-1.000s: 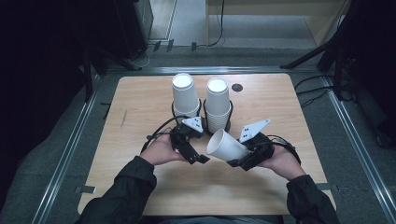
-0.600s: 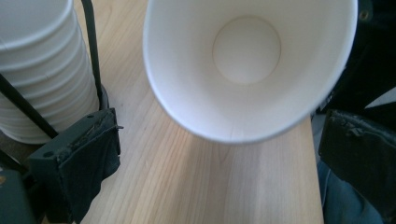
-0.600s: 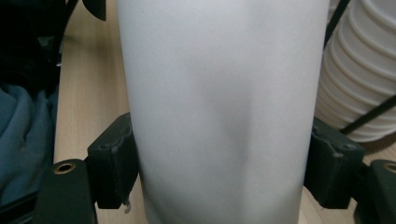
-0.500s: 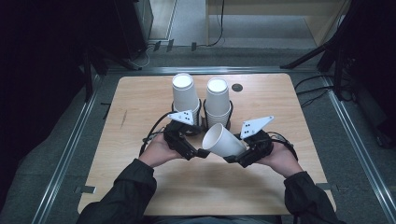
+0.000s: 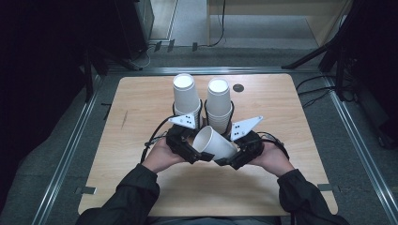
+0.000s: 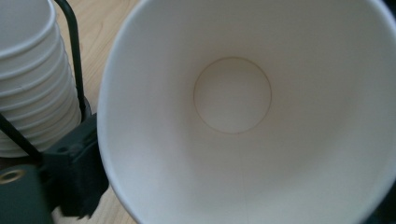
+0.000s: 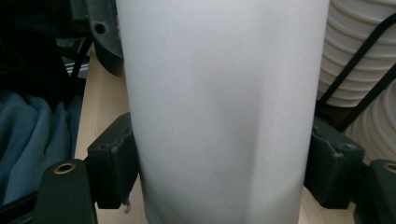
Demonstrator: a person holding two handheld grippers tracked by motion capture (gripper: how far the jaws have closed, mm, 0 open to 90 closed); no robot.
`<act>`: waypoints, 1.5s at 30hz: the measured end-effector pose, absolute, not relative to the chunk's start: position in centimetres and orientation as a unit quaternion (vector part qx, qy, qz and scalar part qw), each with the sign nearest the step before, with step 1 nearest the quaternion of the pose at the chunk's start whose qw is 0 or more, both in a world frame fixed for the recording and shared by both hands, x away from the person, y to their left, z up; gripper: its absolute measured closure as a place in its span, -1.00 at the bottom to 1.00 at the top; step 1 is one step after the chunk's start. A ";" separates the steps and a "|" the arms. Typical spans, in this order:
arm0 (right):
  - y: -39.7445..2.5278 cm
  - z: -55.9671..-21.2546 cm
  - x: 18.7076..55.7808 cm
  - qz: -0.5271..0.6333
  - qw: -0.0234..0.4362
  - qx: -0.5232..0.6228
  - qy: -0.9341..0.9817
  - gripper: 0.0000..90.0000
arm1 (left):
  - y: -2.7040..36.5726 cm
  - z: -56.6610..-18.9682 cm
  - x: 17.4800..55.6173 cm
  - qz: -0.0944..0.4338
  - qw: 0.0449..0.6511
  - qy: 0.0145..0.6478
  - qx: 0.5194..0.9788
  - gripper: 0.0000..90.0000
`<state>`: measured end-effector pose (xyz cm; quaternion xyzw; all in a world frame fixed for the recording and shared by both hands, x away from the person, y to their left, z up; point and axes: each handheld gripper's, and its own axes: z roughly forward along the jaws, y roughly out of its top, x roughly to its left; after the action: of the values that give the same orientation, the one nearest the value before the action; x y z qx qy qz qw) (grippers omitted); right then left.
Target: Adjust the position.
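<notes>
Right gripper [image 5: 234, 158] is clamped on a single white paper cup [image 5: 215, 143], jaws pressing both sides of its wall; a slight dent in the wall shows in the right gripper view. The cup lies tilted on its side above the table [image 5: 291, 187], mouth turned toward the left gripper [image 5: 193, 152].

Left gripper sits right at the cup's rim, its camera looking straight down into the cup [image 6: 233, 98]. Can't tell how its jaws stand: they are hidden behind the rim, and only one black pad shows at the rim's lower left.

Progress, as I judge it: one cup is off the stacks and held in mid-air between both hands. Not yet placed or handed over. What's left looks like a transfer to the left gripper or a set-down.

Clearance: two cup stacks, left stack [image 5: 185, 96] and right stack [image 5: 219, 103], stand in black wire holders just behind the grippers. The right stack is close to the cup, so pushing forward is tight. There's open tabletop to left, right and near side, well away from the table edges. Pull back or sideways, not forward.
</notes>
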<state>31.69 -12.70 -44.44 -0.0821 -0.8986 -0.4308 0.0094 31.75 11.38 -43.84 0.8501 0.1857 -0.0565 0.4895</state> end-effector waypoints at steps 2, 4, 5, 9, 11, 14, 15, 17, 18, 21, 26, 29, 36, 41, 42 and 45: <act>-12.5 -44.4 31.8 -0.432 0.009 -0.077 -0.899 -0.48 | 11.6 -43.6 31.4 -0.047 0.494 0.184 0.849 -0.78; -12.4 -44.3 31.7 -0.430 0.010 -0.076 -0.900 -0.48 | 11.7 -43.5 31.2 -0.042 0.491 0.184 0.851 -0.74; -12.3 -44.3 31.7 -0.429 0.007 -0.070 -0.901 -0.48 | 11.7 -43.5 31.2 -0.044 0.488 0.186 0.852 -0.72; -12.0 -44.5 31.8 -0.418 0.017 -0.068 -0.906 -0.48 | 11.9 -43.4 31.1 -0.052 0.473 0.200 0.857 -0.65; -11.9 -44.5 31.9 -0.418 0.016 -0.066 -0.906 -0.48 | 12.0 -43.4 31.0 -0.050 0.471 0.199 0.858 -0.63; -11.7 -44.6 32.0 -0.411 0.024 -0.070 -0.909 -0.52 | 12.1 -43.4 30.9 -0.048 0.466 0.201 0.860 -0.61; -11.6 -44.7 31.9 -0.405 0.018 -0.068 -0.912 -0.55 | 12.3 -43.4 30.9 -0.043 0.461 0.201 0.863 -0.61; -11.6 -44.7 31.9 -0.405 0.018 -0.067 -0.912 -0.57 | 12.5 -43.3 31.0 -0.043 0.458 0.199 0.865 -0.61; -11.7 -44.8 31.9 -0.404 0.021 -0.066 -0.912 -0.61 | 12.7 -43.3 30.9 -0.042 0.457 0.201 0.865 -0.61; -11.8 -44.7 32.0 -0.404 0.021 -0.070 -0.912 -0.61 | 13.3 -43.1 31.1 -0.045 0.456 0.200 0.866 -0.61; -12.4 -44.7 32.0 -0.404 0.025 -0.077 -0.911 -0.63 | 14.1 -43.0 31.4 -0.040 0.442 0.201 0.874 -0.61; -12.6 -44.8 31.9 -0.405 0.025 -0.077 -0.911 -0.63 | 14.3 -42.9 31.5 -0.034 0.432 0.199 0.879 -0.61; -12.9 -45.1 31.9 -0.396 0.023 -0.087 -0.914 -0.62 | 14.2 -43.1 32.1 -0.020 0.399 0.201 0.895 -0.61; -13.4 -45.2 31.9 -0.396 0.015 -0.105 -0.912 -0.61 | 13.3 -43.7 32.4 -0.009 0.360 0.181 0.915 -0.61; -13.5 -45.3 31.9 -0.395 0.014 -0.105 -0.913 -0.61 | 13.0 -43.8 32.4 -0.008 0.353 0.176 0.919 -0.61; -13.6 -45.4 31.8 -0.392 0.015 -0.108 -0.913 -0.62 | 12.6 -44.0 32.5 -0.006 0.338 0.167 0.926 -0.61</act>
<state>31.78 -13.56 -45.45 -0.1083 -0.9135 -0.3920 0.0155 32.50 12.57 -43.97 0.9263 0.1672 -0.0063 0.3376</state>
